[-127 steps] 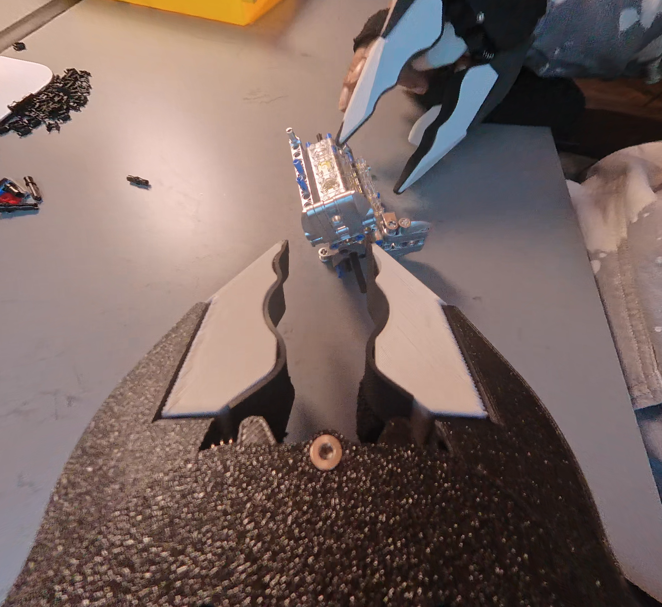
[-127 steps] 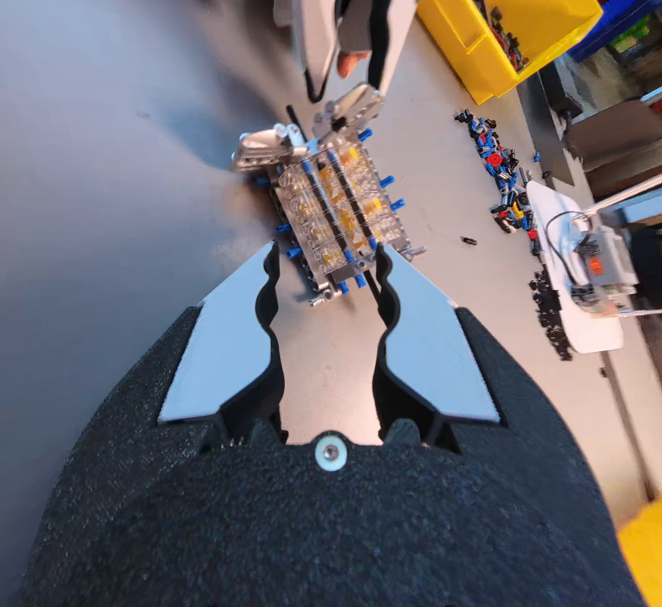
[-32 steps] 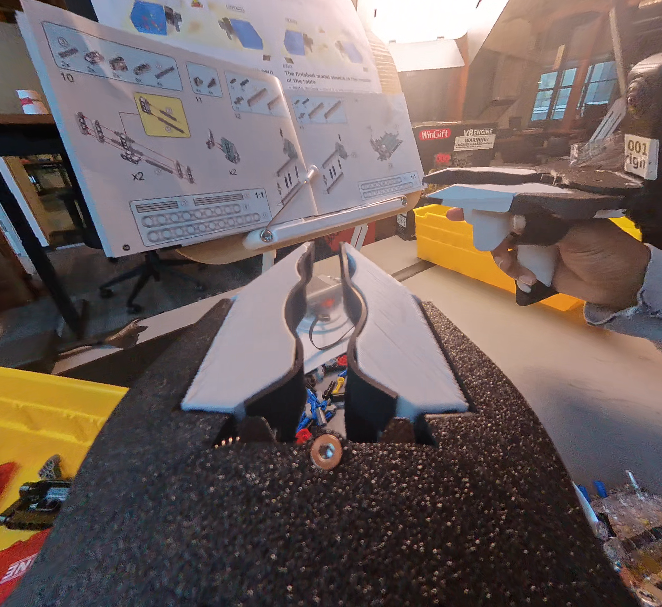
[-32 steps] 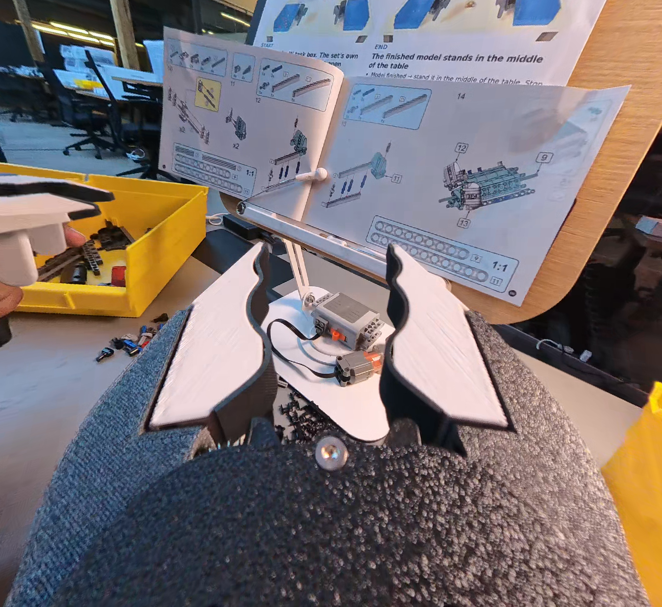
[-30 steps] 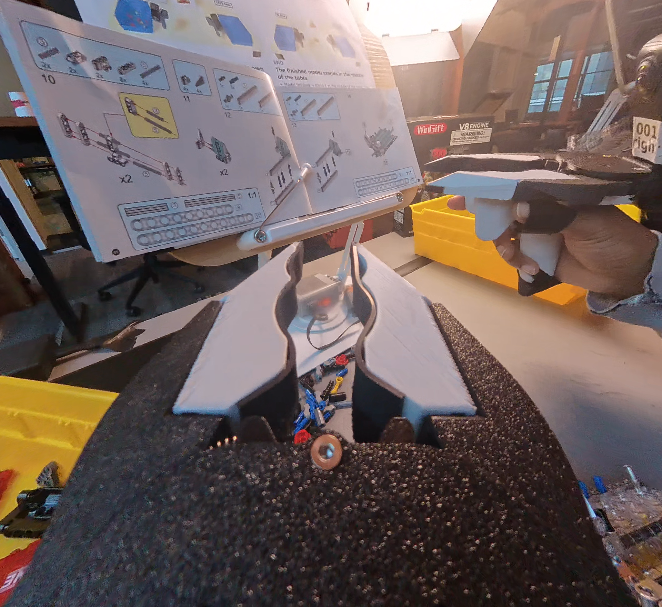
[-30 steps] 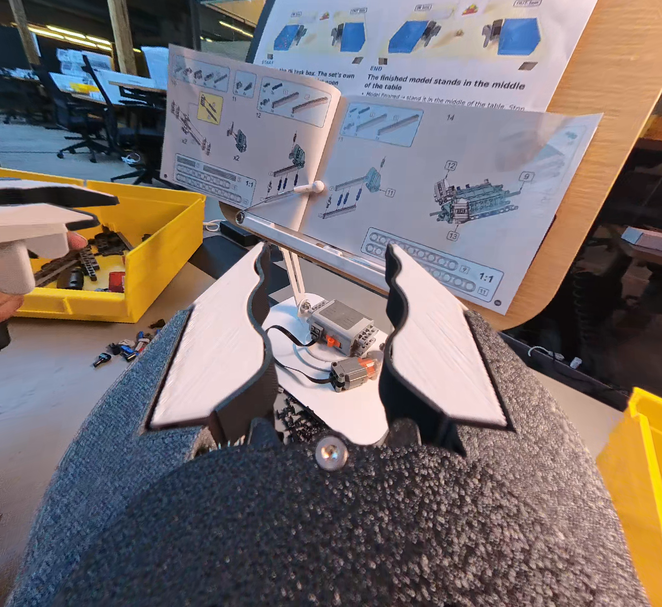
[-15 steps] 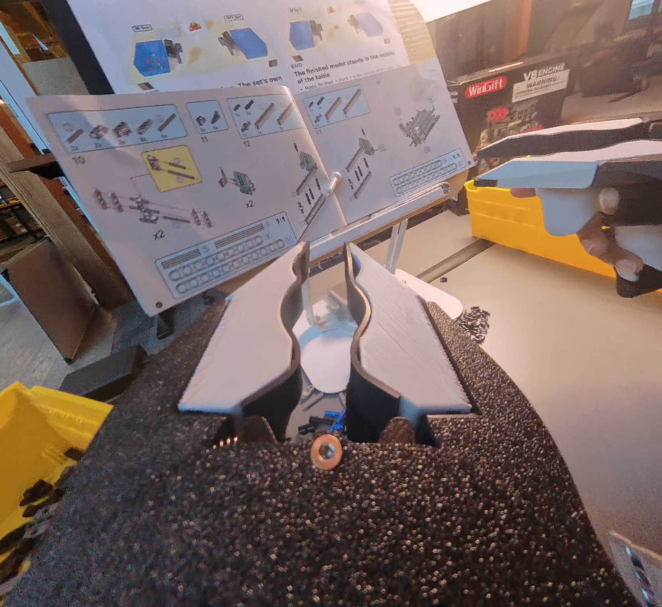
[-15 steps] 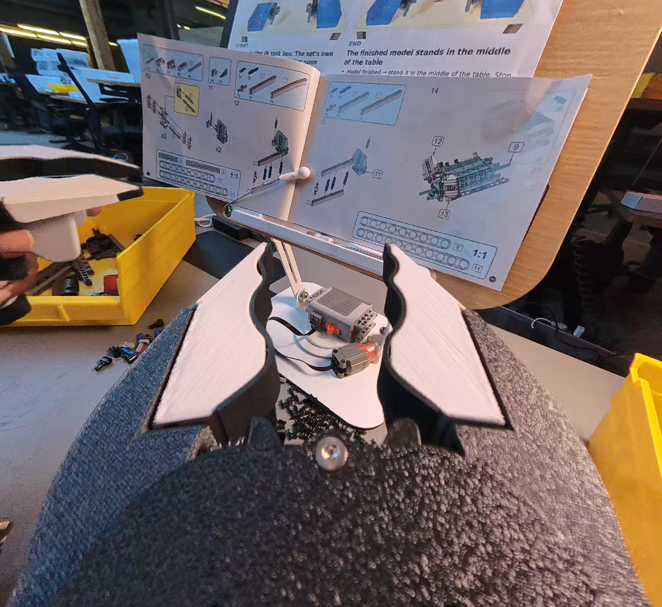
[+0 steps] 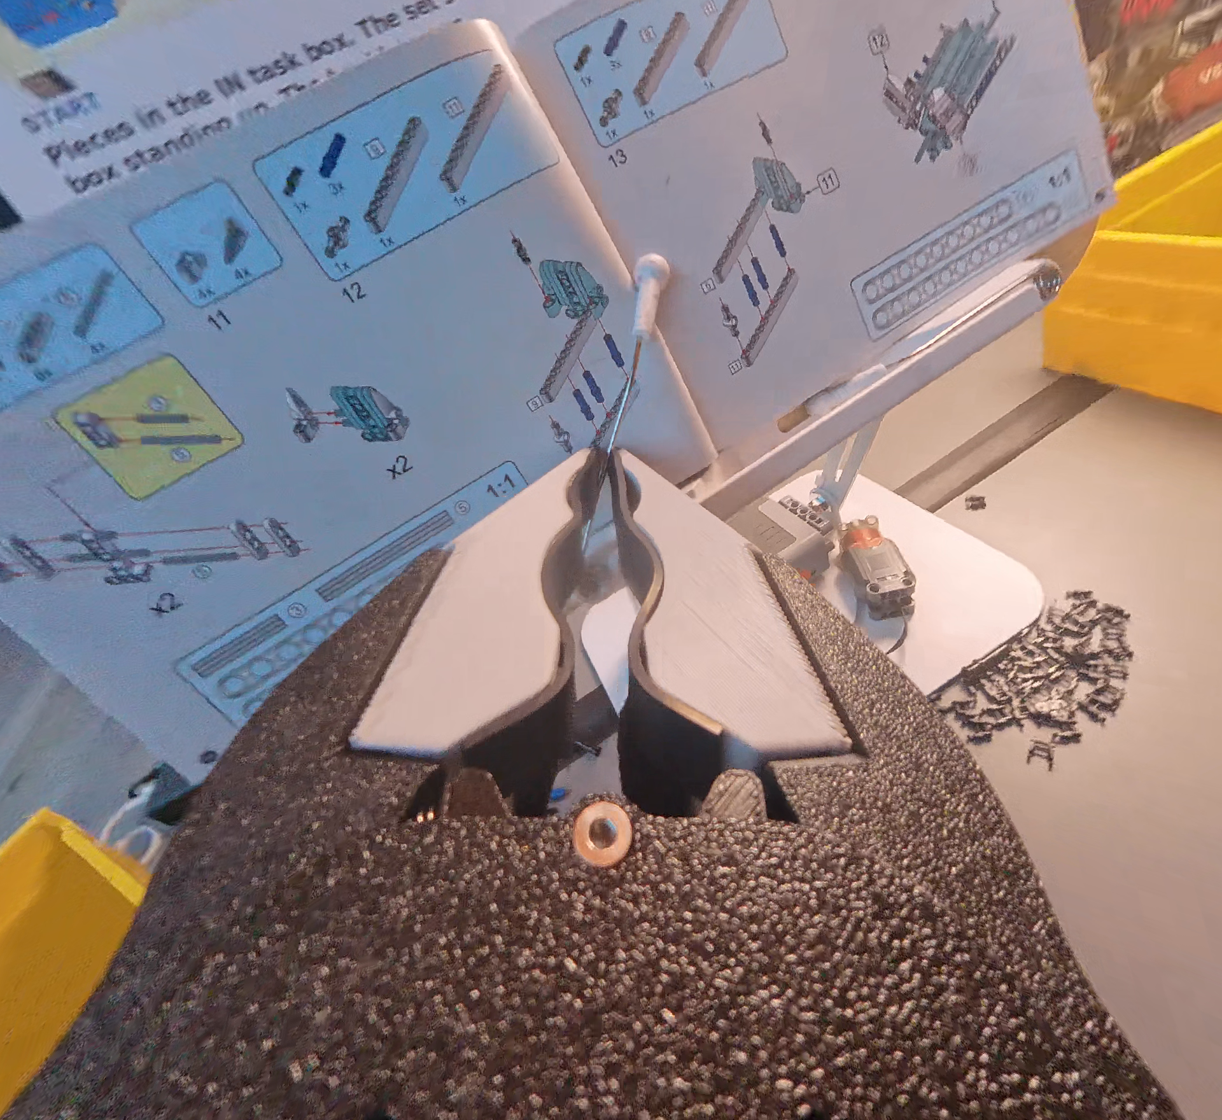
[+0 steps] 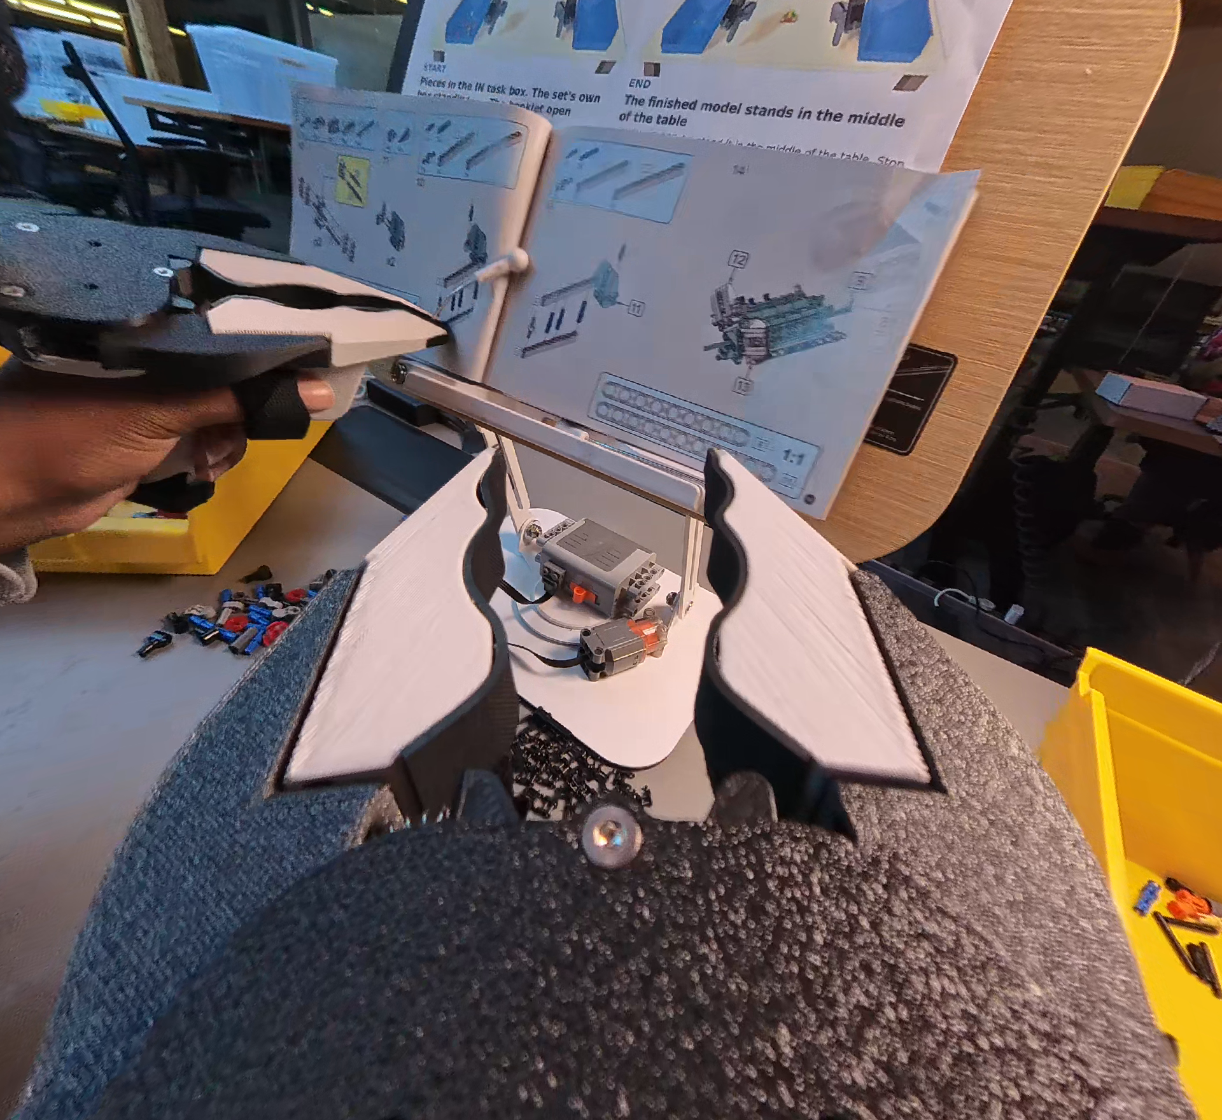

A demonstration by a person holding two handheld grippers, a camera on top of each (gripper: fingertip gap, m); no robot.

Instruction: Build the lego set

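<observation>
An open instruction booklet [image 9: 397, 295] stands on a white stand, held by a thin wire page holder with a white tip [image 9: 651, 281]. My left gripper [image 9: 600, 460] is at the booklet's fold, its tips shut on that wire. In the right wrist view the left gripper [image 10: 433, 331] touches the left page of the booklet [image 10: 661, 295], beside the page holder [image 10: 509, 262]. My right gripper [image 10: 598, 473] is open and empty, held back from the stand. Past its fingers a grey battery box [image 10: 595, 566] and a motor [image 10: 621, 645] lie on the stand's white base [image 10: 615, 718].
A pile of black pins [image 9: 1045, 672] lies by the base. Small blue and red parts [image 10: 231, 619] lie on the grey table. Yellow bins stand at the left [image 10: 165, 526] and right [image 10: 1157, 791]. A wooden board [image 10: 1058, 162] with a printed sheet backs the booklet.
Both grippers rose from the engine model on the table to face the booklet. In the last second the left gripper moved in and shut on the page holder's wire. The right gripper stayed open.
</observation>
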